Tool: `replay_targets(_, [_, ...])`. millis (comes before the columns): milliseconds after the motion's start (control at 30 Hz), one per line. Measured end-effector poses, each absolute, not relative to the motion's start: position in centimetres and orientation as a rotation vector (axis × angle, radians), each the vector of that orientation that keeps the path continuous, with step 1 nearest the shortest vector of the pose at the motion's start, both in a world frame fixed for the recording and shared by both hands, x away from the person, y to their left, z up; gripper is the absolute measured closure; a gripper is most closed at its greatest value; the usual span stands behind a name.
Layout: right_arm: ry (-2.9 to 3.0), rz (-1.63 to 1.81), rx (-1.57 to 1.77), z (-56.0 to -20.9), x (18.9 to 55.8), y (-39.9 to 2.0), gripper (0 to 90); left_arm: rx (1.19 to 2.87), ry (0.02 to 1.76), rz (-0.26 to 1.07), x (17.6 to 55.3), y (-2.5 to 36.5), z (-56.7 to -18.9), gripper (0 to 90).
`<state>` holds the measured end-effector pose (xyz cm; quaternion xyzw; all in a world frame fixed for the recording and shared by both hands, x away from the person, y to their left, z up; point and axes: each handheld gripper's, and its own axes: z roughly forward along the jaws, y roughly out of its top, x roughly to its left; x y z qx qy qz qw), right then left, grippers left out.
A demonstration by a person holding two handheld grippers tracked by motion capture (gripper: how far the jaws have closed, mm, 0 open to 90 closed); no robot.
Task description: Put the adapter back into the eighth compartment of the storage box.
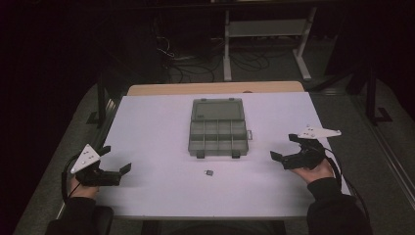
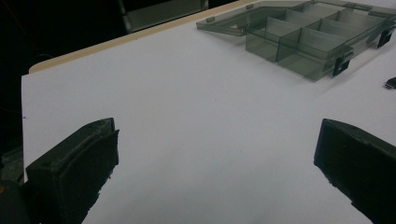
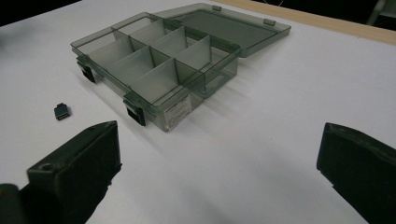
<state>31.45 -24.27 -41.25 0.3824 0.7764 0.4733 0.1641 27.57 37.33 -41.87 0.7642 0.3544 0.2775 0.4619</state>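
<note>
Currently the left gripper (image 1: 116, 157) rests at the near left part of the white table (image 1: 156, 127), held in the person's left hand (image 1: 80, 188). Its jaws stand wide apart with nothing between them; the left gripper view shows bare table surface in the gap. The right gripper (image 1: 284, 147) sits at the near right part of the table, held in the right hand (image 1: 317, 171), a grey three-cornered plate (image 1: 318, 132) on top. Its jaws are likewise spread wide and hold nothing; in the right gripper view, bare table lies between them.

Between the two grippers, near the front of the table, a small dark part (image 1: 209, 172) lies flat on the surface, well apart from both. It appears in the right gripper view (image 3: 61, 111) to the left of the jaws, and at the right edge of the left gripper view (image 2: 391, 83).

Just beyond the part stands a translucent grey compartment box (image 1: 218, 138), its lid (image 1: 218, 109) folded back flat on the table behind it. Two dark latches (image 3: 135, 112) hang on its near wall. Dividers split the box into several compartments; those visible hold nothing.
</note>
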Motion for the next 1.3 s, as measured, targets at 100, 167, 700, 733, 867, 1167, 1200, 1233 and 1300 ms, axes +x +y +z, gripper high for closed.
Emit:
replay_targets(100, [2.216,1.351,1.085,-41.2,31.4,-24.2,0.0,1.880,0.870,0.681,27.6,37.3,-41.9,0.0])
replay_targets(167, [2.217,1.351,1.083,-41.2,31.4,-24.2,0.0,1.880,0.870,0.681,27.6,37.3,-41.9,0.0])
replay_targets(700, [2.240,1.318,1.064,-41.0,31.6,-23.8,0.0,1.886,0.870,0.682,27.5,37.3,-41.9,0.0])
replay_targets(733, [2.243,1.315,1.065,-40.9,31.6,-23.8,0.0,1.886,0.870,0.682,27.5,37.3,-41.9,0.0])
replay_targets(867, [2.256,1.296,1.057,-40.4,31.7,-23.5,0.0,1.891,0.871,0.676,27.5,37.3,-41.9,0.0])
replay_targets(1167, [2.306,1.280,1.026,-39.4,32.0,-22.4,0.0,1.903,0.869,0.679,27.5,37.2,-42.0,0.0])
replay_targets(1200, [2.313,1.280,1.019,-39.3,32.0,-22.3,0.0,1.904,0.868,0.679,27.5,37.2,-42.0,0.0])
replay_targets(1233, [2.313,1.280,1.019,-39.3,32.0,-22.3,0.0,1.904,0.868,0.679,27.5,37.2,-42.0,0.0])
replay_targets(1300, [2.341,1.280,1.001,-38.9,32.0,-21.8,0.0,1.903,0.868,0.679,27.5,37.2,-42.0,0.0])
